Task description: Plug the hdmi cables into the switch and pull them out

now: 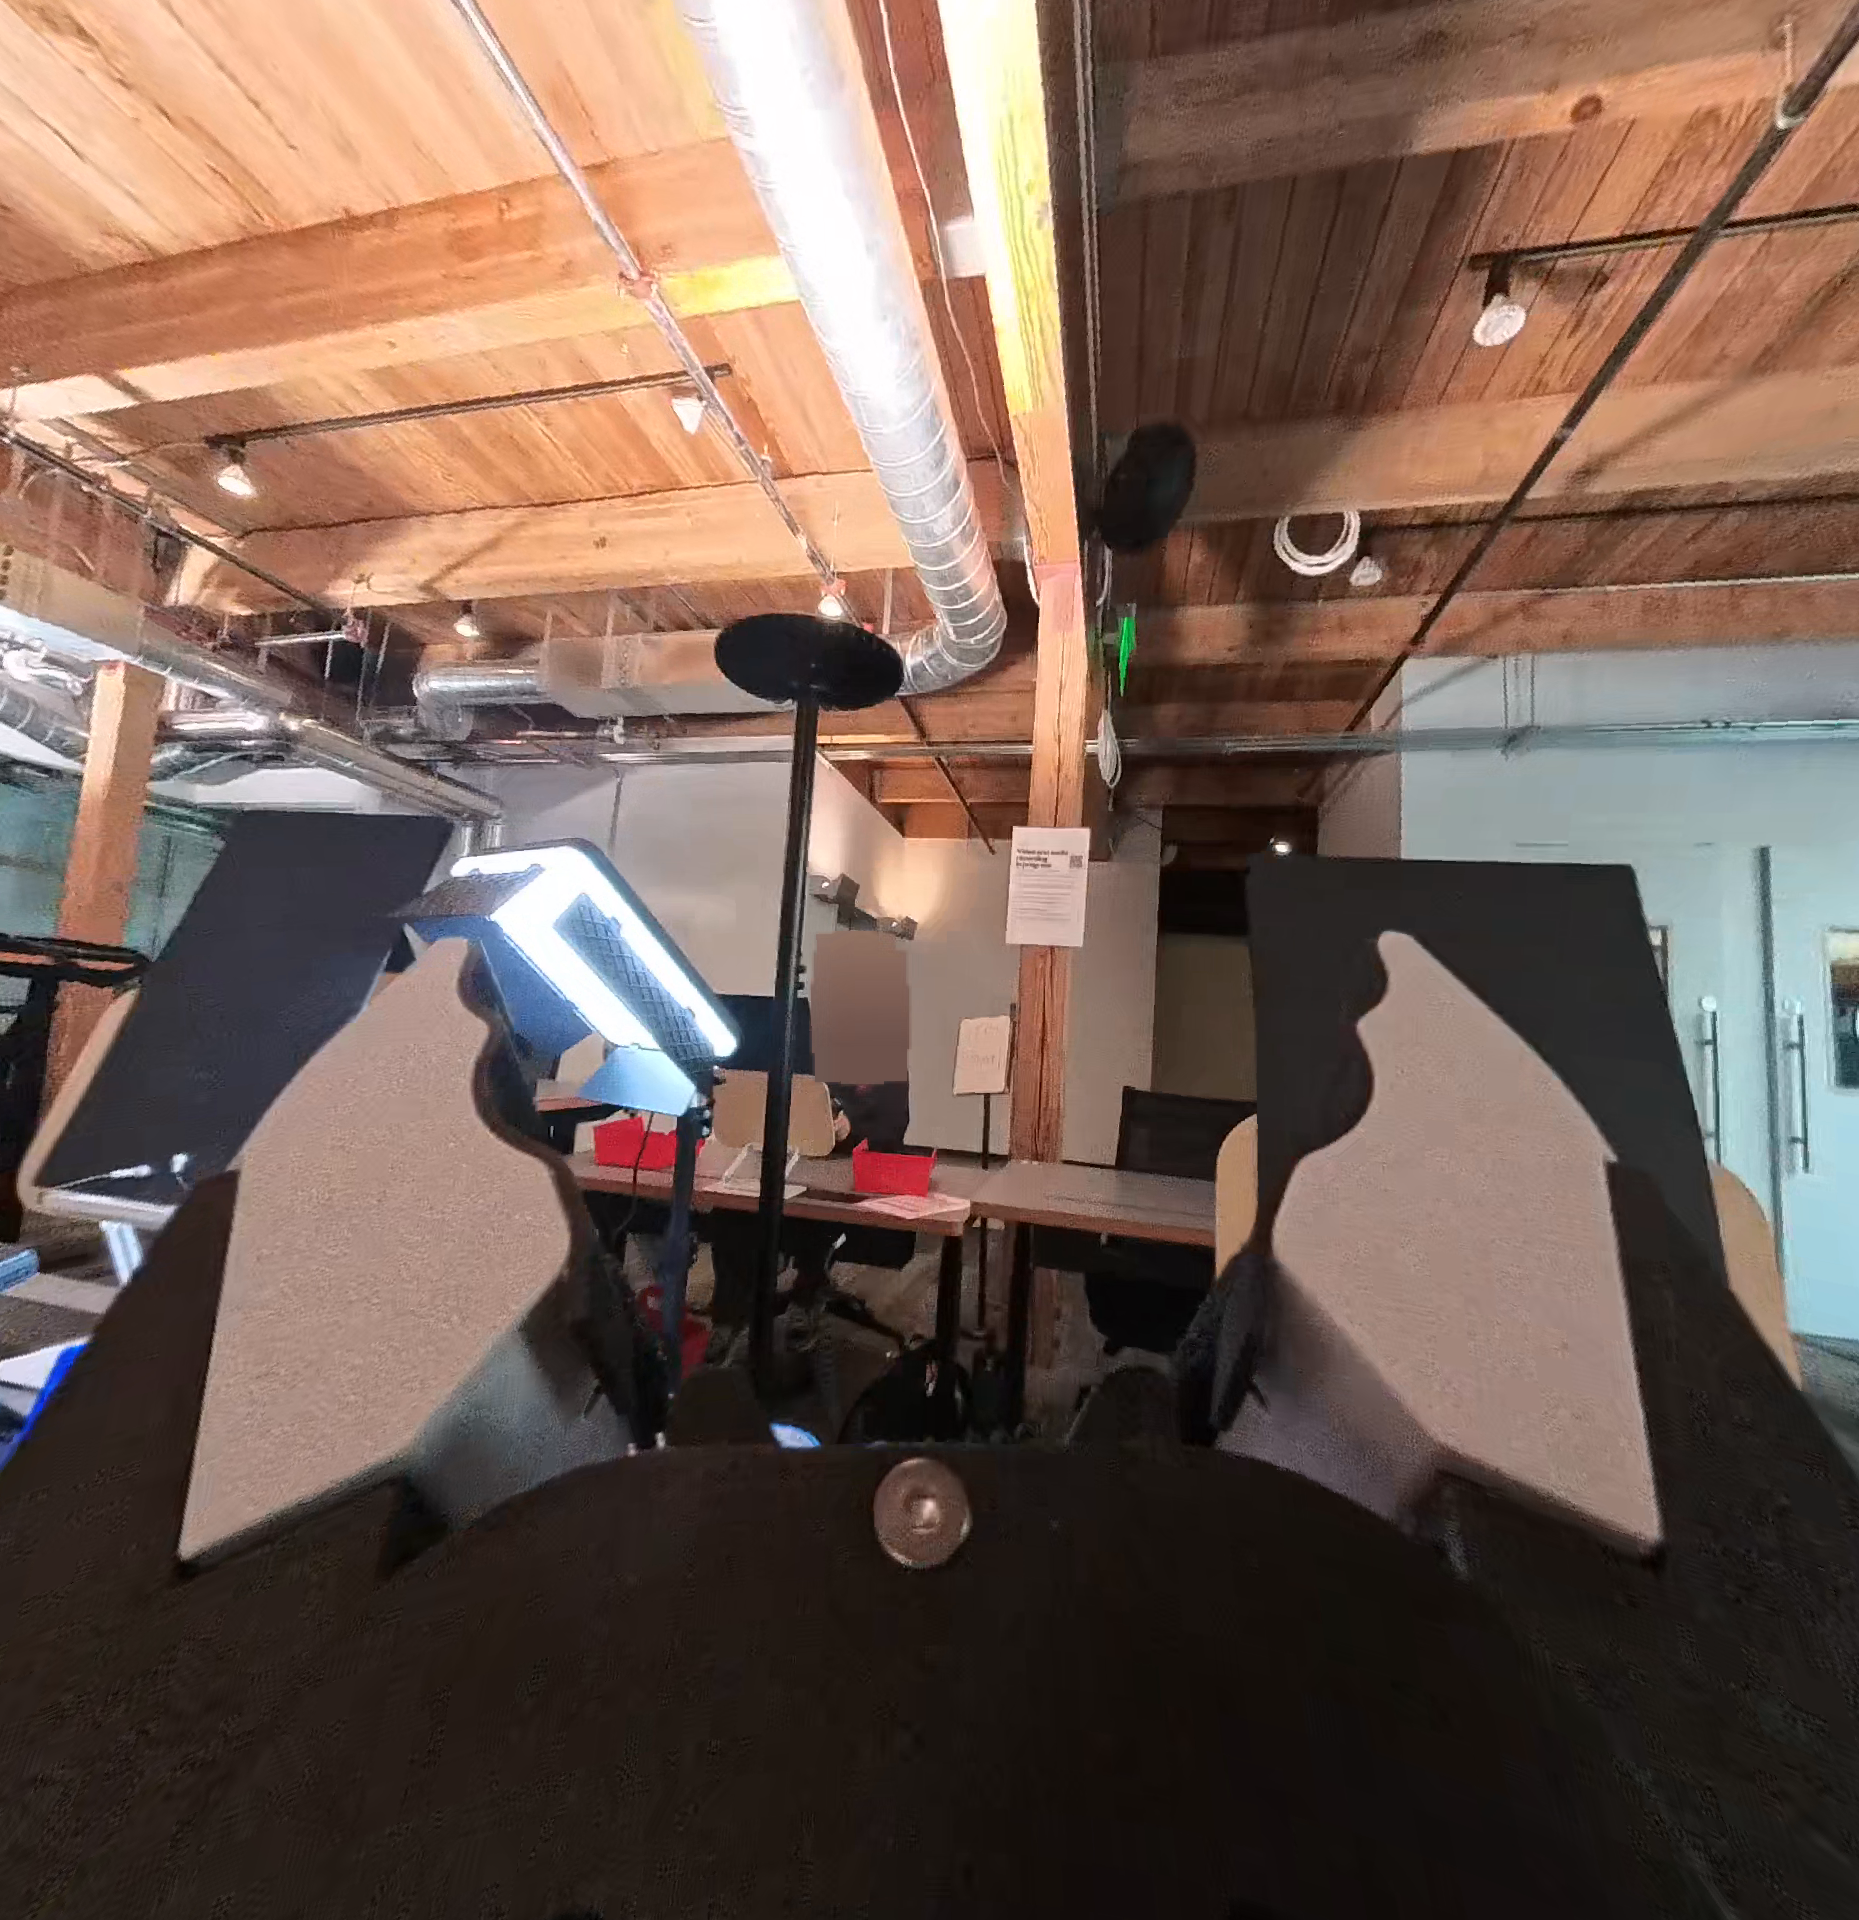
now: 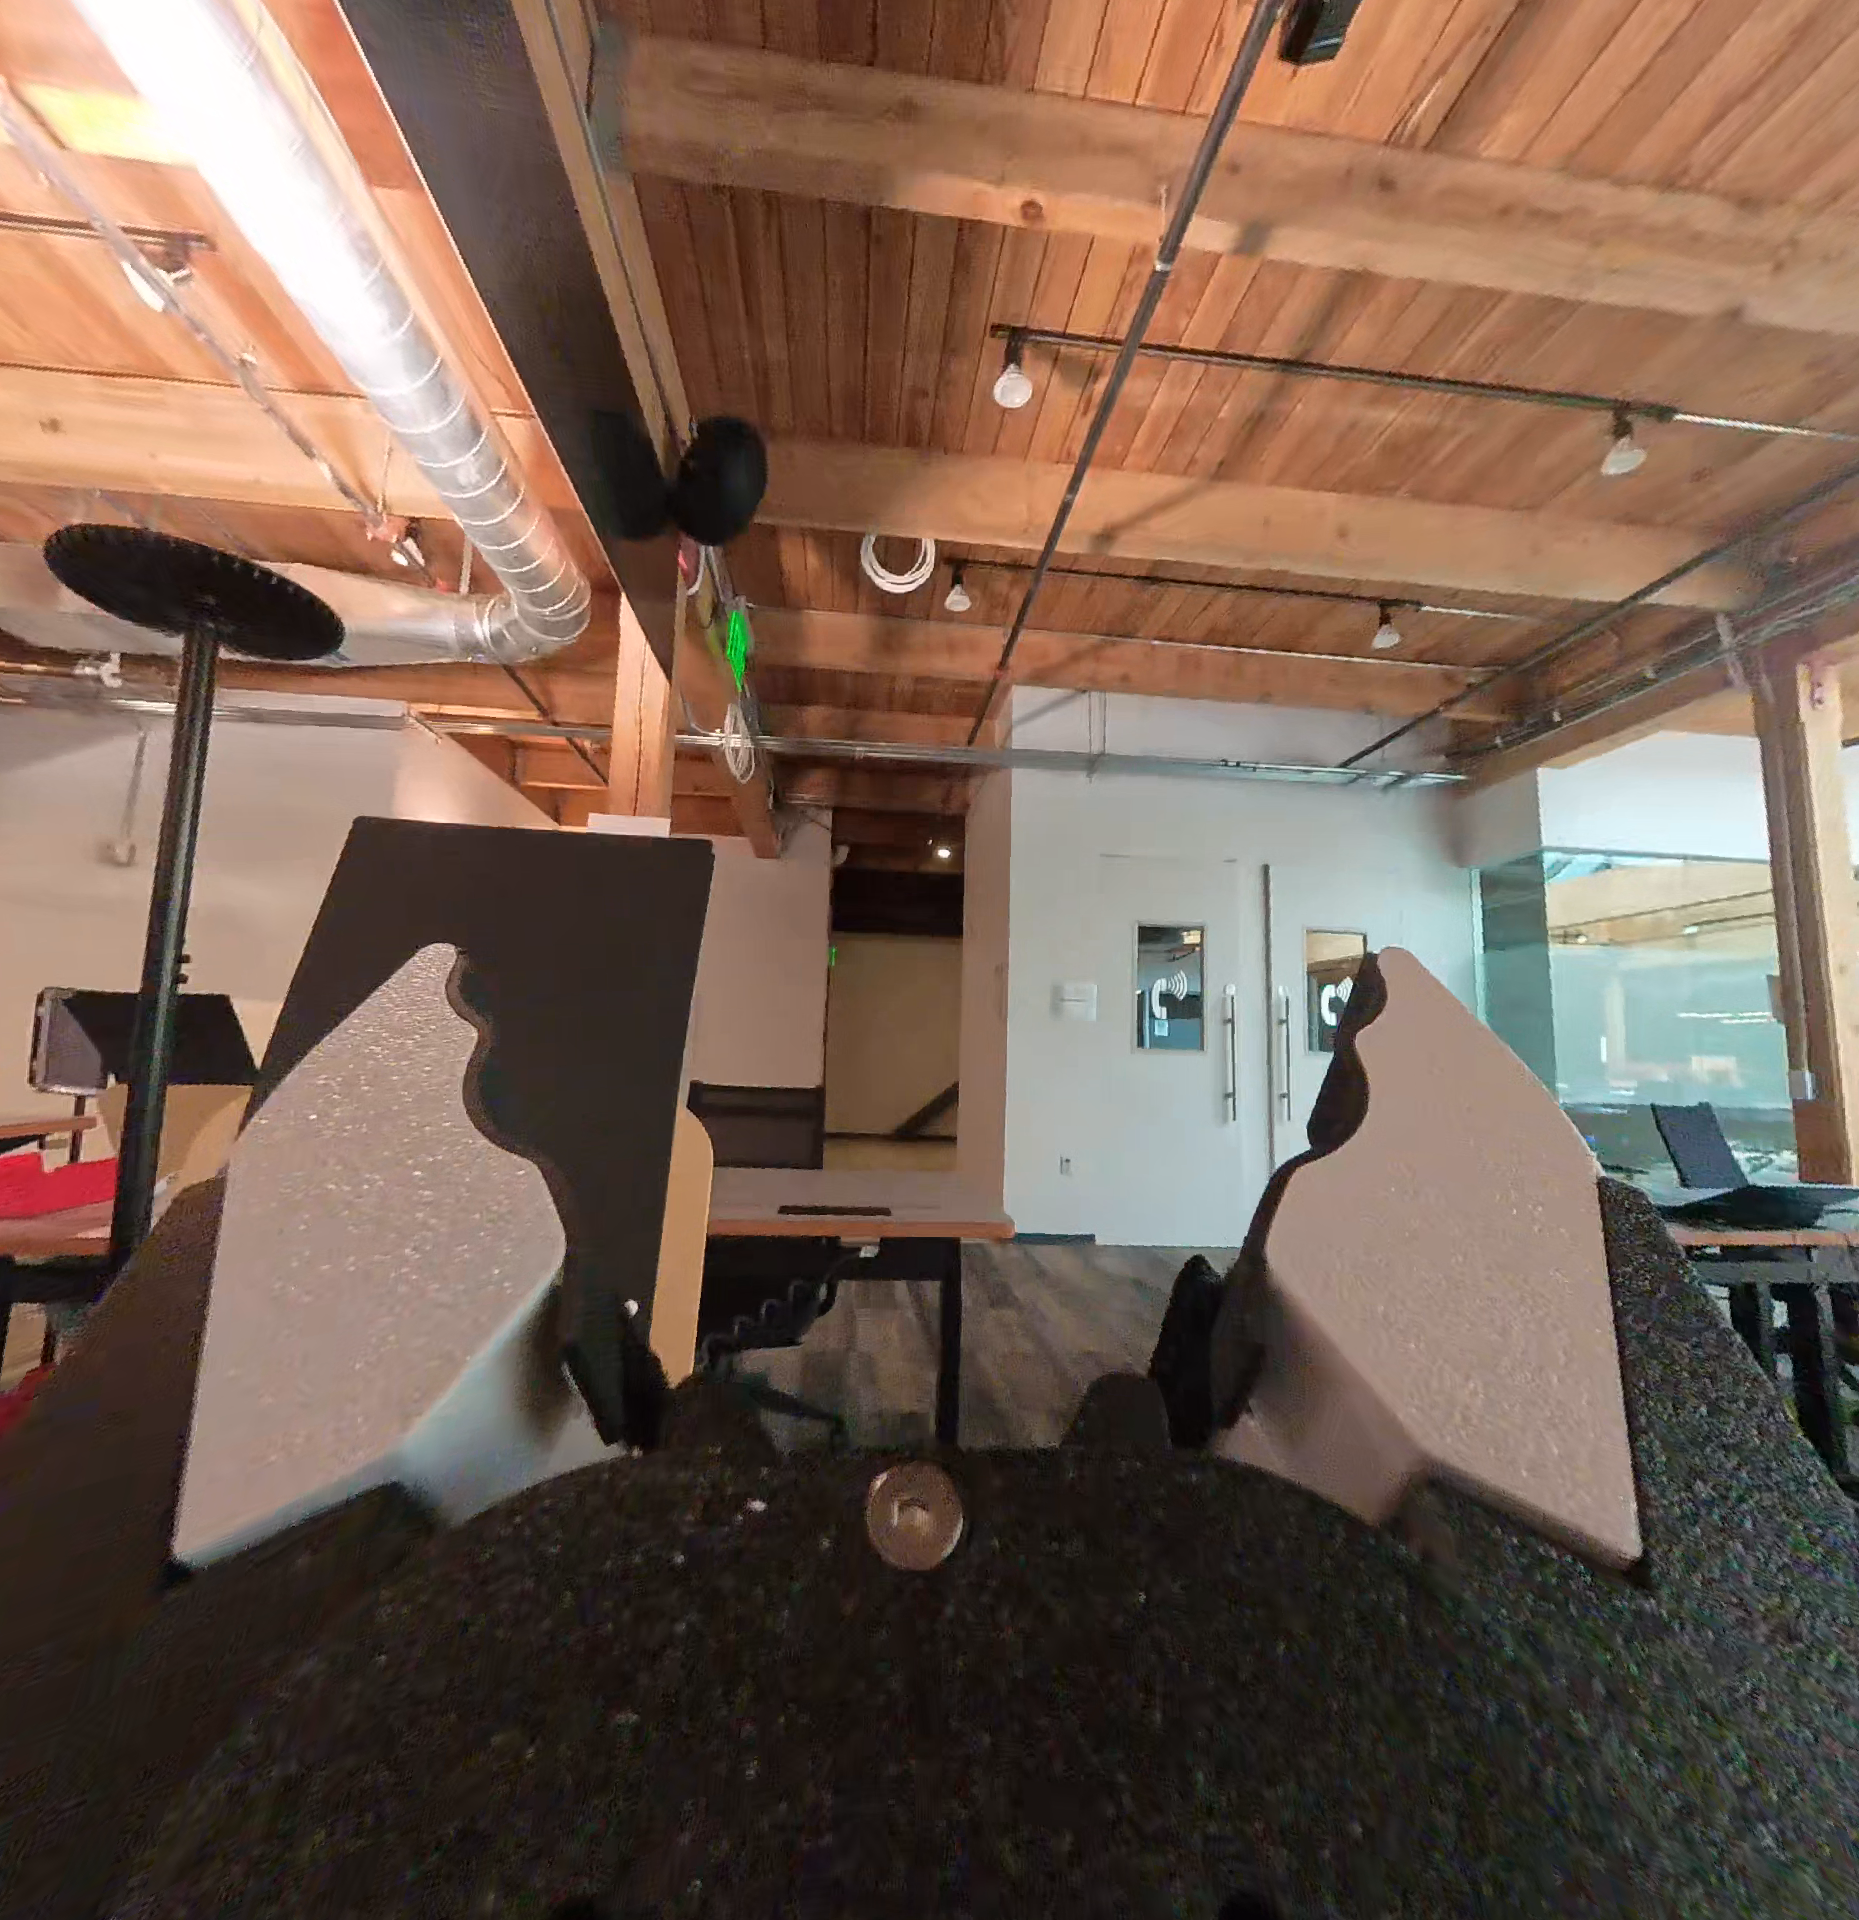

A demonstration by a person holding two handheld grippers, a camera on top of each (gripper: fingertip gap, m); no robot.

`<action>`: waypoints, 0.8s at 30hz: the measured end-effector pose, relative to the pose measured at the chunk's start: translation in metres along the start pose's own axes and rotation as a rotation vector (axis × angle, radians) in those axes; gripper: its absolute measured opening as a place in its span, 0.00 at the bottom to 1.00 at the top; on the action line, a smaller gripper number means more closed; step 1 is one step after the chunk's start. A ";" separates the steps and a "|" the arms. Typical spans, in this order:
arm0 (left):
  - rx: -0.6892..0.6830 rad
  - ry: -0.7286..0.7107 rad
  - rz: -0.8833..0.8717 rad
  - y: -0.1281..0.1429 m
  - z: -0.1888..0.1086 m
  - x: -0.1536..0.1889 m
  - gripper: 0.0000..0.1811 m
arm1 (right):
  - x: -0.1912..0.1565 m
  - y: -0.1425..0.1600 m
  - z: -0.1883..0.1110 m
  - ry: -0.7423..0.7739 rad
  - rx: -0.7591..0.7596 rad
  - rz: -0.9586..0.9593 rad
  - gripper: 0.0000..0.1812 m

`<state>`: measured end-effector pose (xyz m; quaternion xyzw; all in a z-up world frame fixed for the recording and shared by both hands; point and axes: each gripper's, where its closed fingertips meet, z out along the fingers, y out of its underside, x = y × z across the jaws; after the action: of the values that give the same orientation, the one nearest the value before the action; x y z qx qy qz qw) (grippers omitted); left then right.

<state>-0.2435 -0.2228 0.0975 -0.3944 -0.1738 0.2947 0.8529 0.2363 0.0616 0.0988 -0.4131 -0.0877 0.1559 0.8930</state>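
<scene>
My left gripper (image 1: 920, 956) is open wide and empty, tilted up toward the wooden ceiling and the far side of the room. My right gripper (image 2: 920, 961) is also open wide and empty, tilted up the same way. Both have grey fingers on black bodies. No HDMI cable and no switch shows in either view.
A lit panel lamp (image 1: 592, 956) on a stand is ahead left of the left gripper, next to a black pole with a disc top (image 1: 790, 935), which also shows in the right wrist view (image 2: 177, 883). Dark upright boards (image 1: 250, 987) (image 2: 509, 1039) and desks (image 1: 779, 1195) (image 2: 863, 1210) stand beyond. A person sits at the far desk.
</scene>
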 end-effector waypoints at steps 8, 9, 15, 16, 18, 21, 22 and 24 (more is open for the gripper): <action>-0.028 0.061 -0.048 0.010 0.008 0.004 0.80 | 0.005 0.005 0.003 0.017 -0.012 -0.015 0.82; -0.034 0.060 -0.043 0.012 0.010 0.004 0.80 | 0.004 0.008 0.004 0.014 -0.019 -0.016 0.82; 0.019 0.275 0.003 0.032 0.017 0.026 0.00 | -0.029 0.034 0.002 -0.211 -0.131 -0.043 0.18; 0.008 0.270 -0.010 0.035 0.019 0.025 0.00 | -0.046 0.038 -0.003 -0.341 -0.167 -0.005 0.02; -0.053 0.291 0.004 0.047 0.021 0.029 0.00 | -0.060 0.045 -0.005 -0.435 -0.239 0.084 0.00; -0.152 0.315 -0.024 0.073 0.030 0.028 0.00 | -0.054 0.055 -0.001 -0.368 -0.277 0.021 0.00; -0.208 0.312 -0.034 0.090 0.036 0.024 0.00 | -0.054 0.060 0.000 -0.365 -0.303 0.001 0.01; -0.411 0.267 -0.017 0.143 0.046 0.009 0.01 | -0.063 0.069 -0.001 -0.408 -0.347 -0.013 0.01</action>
<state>-0.3131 -0.1166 0.0163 -0.5936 -0.1192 0.1913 0.7725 0.1635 0.0809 0.0439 -0.5193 -0.2939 0.2130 0.7736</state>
